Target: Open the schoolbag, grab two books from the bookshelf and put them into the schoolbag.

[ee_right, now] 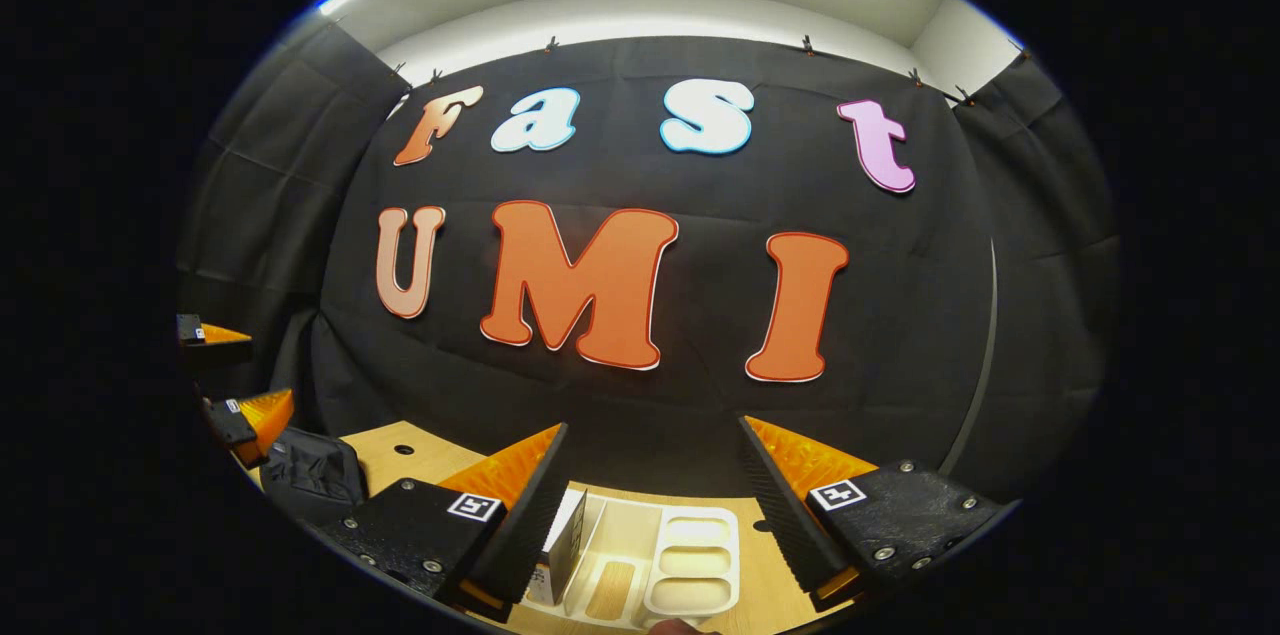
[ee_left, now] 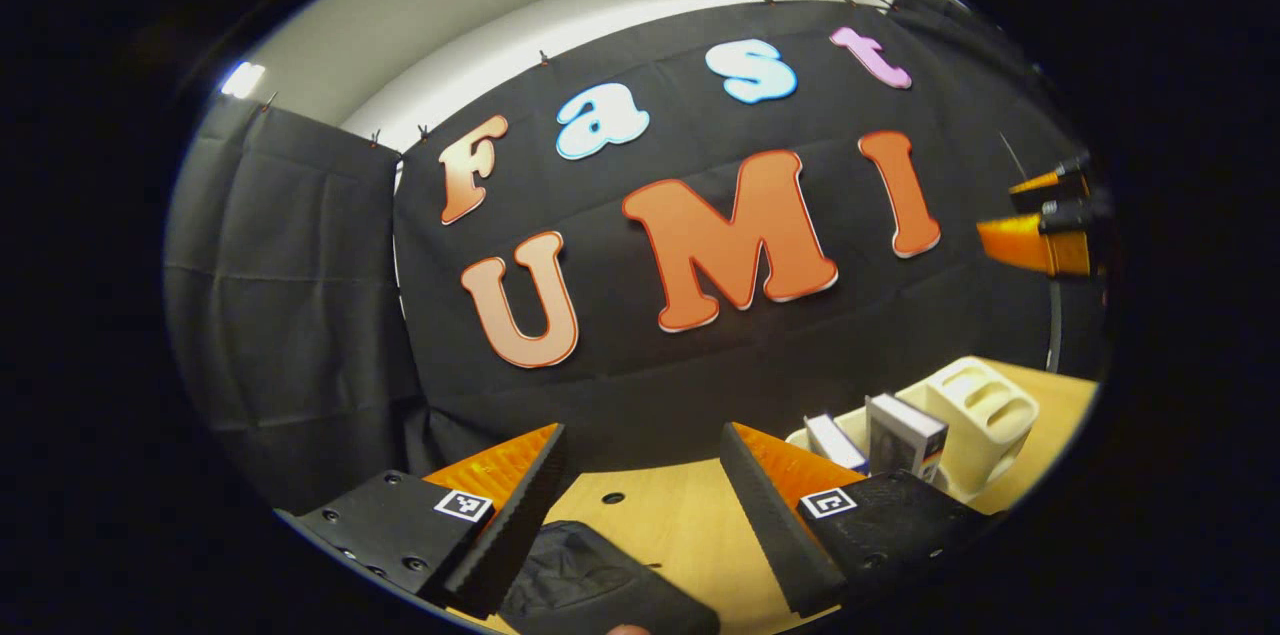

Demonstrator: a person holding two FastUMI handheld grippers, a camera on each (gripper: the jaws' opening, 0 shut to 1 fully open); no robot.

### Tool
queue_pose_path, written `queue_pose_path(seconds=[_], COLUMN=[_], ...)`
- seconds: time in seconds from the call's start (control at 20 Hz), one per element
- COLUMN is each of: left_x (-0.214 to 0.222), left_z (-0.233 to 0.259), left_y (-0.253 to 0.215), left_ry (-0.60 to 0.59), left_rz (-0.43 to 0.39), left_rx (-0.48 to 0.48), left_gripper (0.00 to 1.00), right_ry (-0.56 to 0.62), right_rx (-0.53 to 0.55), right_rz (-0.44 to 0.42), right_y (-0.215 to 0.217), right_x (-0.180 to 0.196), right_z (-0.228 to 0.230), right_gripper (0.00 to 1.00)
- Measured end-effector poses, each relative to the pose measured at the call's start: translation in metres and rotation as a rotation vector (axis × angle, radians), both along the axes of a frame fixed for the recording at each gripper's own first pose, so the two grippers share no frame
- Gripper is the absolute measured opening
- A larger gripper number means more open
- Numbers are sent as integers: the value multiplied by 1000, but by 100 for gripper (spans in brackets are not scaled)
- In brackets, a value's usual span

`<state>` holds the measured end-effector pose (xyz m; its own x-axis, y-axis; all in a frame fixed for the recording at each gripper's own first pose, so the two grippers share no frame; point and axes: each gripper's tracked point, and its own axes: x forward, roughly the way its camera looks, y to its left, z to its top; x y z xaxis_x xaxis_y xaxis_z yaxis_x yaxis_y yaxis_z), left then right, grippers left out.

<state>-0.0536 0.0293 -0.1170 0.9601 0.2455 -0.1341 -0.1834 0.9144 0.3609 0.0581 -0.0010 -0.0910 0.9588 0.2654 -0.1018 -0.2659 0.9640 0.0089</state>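
My left gripper (ee_left: 645, 460) hangs open above the wooden table (ee_left: 680, 525), with the black schoolbag (ee_left: 590, 580) lying just below and between its fingers. To its right a cream bookshelf (ee_left: 985, 415) holds two upright books (ee_left: 900, 435). My right gripper (ee_right: 650, 460) is open too, hovering over that bookshelf (ee_right: 680, 560), where one book (ee_right: 565, 545) stands at its left side. The schoolbag (ee_right: 315, 475) lies far left in the right gripper view, with the left gripper (ee_right: 225, 380) above it. The right gripper (ee_left: 1045, 215) appears at the right edge of the left gripper view.
The black cloth wall rises directly behind the table. Small dark holes (ee_left: 613, 497) dot the tabletop. The bookshelf has several oval slots (ee_right: 695, 560) on its right part.
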Motion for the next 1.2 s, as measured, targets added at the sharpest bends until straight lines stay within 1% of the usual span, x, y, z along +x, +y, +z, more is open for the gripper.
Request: queue_pose_path(seconds=[0.05,0.3,0.55,0.8,0.95,1.05,1.15,1.2], left_x=[-5,-24,-72,-110,-133,-139,-144,-148], left_z=[-13,-86,-161,-228,-263,-279,-288,-298], left_y=[4,26,22,14,18,18,20,25], left_ry=[35,225,401,543,669,701,728,753], left_rz=[8,32,-4,-58,-64,-80,-91,-85], left_rx=[38,260,410,479,511,519,523,526], left_gripper=[95,95,95,95,96,97,96,96], right_ry=[6,40,78,92,102,103,108,113], right_rx=[2,1,9,7,7,4,-1,-5], right_rz=[11,41,54,41,22,10,1,-5], right_y=[3,10,11,-1,-10,-16,-21,-23], right_x=[2,4,8,12,13,13,14,15], right_z=[-4,-27,-47,-54,-58,-60,-62,-63], right_gripper=[96,96,96,96,96,96,96,96])
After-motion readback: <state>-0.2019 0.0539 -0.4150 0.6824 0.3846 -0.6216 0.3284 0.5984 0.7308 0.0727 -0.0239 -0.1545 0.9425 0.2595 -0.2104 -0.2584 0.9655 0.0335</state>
